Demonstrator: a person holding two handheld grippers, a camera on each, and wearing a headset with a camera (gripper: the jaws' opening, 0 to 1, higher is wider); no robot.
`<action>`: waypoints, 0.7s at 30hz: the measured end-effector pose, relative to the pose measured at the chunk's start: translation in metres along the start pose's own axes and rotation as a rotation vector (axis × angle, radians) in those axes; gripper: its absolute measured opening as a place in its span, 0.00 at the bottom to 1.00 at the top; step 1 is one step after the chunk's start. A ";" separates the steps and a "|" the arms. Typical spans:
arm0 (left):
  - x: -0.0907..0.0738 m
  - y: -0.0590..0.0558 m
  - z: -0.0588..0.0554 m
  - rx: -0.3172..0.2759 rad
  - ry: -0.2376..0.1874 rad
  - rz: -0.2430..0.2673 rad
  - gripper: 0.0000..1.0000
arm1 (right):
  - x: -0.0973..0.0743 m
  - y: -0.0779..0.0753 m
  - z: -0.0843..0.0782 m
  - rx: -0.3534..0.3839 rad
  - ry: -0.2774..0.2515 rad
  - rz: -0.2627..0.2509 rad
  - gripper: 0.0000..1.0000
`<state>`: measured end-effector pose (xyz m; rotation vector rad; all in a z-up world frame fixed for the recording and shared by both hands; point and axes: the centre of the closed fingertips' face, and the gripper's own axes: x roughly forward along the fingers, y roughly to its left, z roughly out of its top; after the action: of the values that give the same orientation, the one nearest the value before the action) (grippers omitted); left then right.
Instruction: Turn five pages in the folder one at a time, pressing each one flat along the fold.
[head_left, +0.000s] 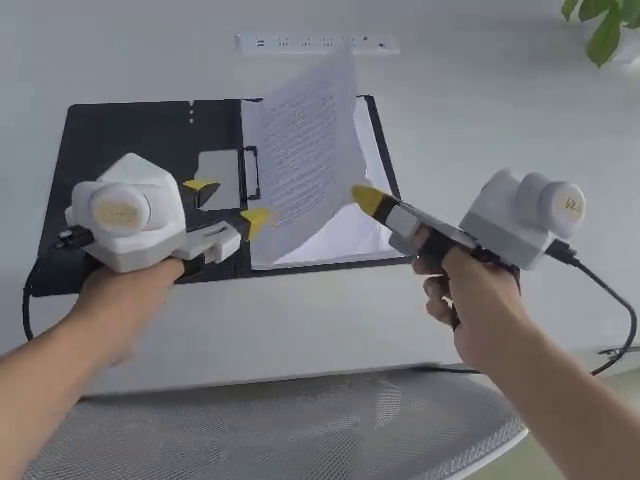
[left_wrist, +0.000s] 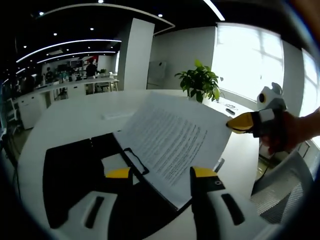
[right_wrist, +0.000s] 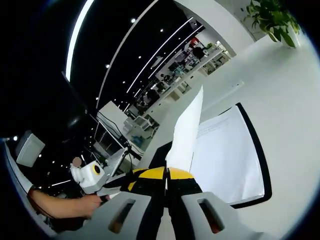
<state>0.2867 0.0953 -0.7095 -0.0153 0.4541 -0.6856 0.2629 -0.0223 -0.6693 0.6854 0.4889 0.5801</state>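
A black folder lies open on the white table, with a stack of printed pages clipped on its right half. One printed page stands lifted and curled above the stack. My right gripper is shut on that page's right edge, its yellow-tipped jaws pinching the sheet. My left gripper stands open near the folder's front edge, over the fold, with nothing between its fingers. In the left gripper view the raised page slopes toward the right gripper.
A white power strip lies at the table's far edge. A green plant stands at the back right. A grey mesh chair back sits below the table's front edge. Cables trail from both grippers.
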 end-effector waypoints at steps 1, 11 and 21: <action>-0.004 0.002 0.001 -0.001 -0.004 0.002 0.45 | 0.003 0.006 0.000 -0.013 0.003 0.015 0.00; -0.050 0.016 0.008 -0.002 -0.036 0.032 0.45 | 0.030 0.042 -0.015 -0.074 0.063 0.085 0.00; -0.087 0.037 0.005 -0.036 -0.062 0.079 0.45 | 0.060 0.074 -0.041 -0.106 0.134 0.145 0.00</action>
<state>0.2515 0.1769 -0.6760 -0.0517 0.4056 -0.5981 0.2584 0.0806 -0.6583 0.5864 0.5321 0.7866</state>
